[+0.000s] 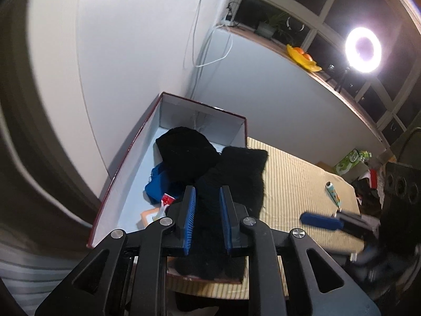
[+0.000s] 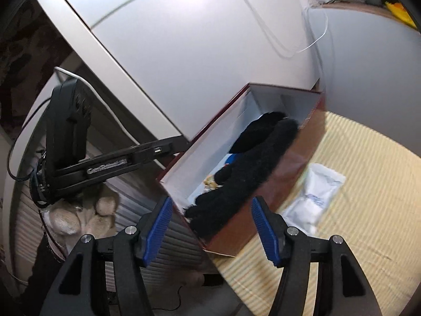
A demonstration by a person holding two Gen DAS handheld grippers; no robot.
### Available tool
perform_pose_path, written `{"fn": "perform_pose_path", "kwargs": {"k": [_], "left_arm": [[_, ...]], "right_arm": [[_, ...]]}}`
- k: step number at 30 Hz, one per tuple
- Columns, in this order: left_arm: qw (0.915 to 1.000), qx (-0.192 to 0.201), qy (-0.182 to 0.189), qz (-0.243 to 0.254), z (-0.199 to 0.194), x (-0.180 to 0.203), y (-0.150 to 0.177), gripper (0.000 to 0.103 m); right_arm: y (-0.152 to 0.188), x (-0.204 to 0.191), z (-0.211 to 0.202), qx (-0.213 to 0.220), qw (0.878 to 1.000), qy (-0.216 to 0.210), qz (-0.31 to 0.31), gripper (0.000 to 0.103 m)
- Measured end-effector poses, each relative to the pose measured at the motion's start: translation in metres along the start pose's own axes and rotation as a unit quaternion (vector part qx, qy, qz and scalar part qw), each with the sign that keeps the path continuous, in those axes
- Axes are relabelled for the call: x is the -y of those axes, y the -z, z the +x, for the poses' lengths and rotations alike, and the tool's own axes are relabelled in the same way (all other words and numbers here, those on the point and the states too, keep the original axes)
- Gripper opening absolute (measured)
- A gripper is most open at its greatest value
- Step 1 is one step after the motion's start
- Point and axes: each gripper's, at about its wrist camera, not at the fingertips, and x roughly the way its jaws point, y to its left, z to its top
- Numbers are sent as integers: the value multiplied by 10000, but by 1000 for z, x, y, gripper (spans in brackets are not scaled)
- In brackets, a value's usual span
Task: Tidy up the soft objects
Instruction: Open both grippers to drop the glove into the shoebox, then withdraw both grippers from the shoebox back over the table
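Observation:
A dark red box with a white inside [image 1: 123,163] [image 2: 265,223] stands on the striped mat. In it lie a black knit hat [image 1: 186,150], a blue cloth [image 1: 158,184] and a small red and white item [image 1: 165,200]. A black fuzzy garment [image 1: 236,173] [image 2: 252,163] hangs over the box's right wall. My left gripper [image 1: 207,200] is shut on this garment just above the box. My right gripper [image 2: 211,210] is open and empty in front of the box's near corner. It shows blurred in the left wrist view [image 1: 321,220].
A white plastic pouch [image 2: 313,197] lies on the mat [image 1: 294,181] right of the box. A small tube [image 1: 332,193] lies further right. A white wall with hanging cables [image 1: 208,26] is behind the box. A ring light [image 1: 363,50] and window sill stand at the back right.

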Motion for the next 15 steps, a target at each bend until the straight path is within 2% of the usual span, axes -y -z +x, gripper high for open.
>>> {"fn": "perform_pose_path", "kwargs": {"k": [4, 5, 7, 9, 11, 13, 15], "left_arm": [[9995, 278, 69, 140, -21, 7, 25, 17], [9992, 349, 70, 162, -26, 8, 33, 17], [9987, 476, 66, 182, -34, 10, 49, 17], [9981, 576, -12, 222, -40, 11, 65, 17], [9969, 716, -147, 274, -46, 14, 84, 17], [9953, 823, -343, 390, -51, 17, 100, 17], [9929, 916, -574, 501, -55, 20, 114, 17]], "right_arm": [[10, 24, -15, 182, 9993, 340, -6, 58], [11, 33, -15, 165, 9990, 420, 40, 54], [12, 48, -12, 54, 9986, 510, 108, 26], [12, 60, -3, -99, 9980, 615, 106, 16], [10, 68, 8, -212, 9971, 734, 32, 14], [8, 74, 19, -337, 9967, 742, -35, 9], [5, 75, 31, -454, 9963, 721, -91, 9]]}}
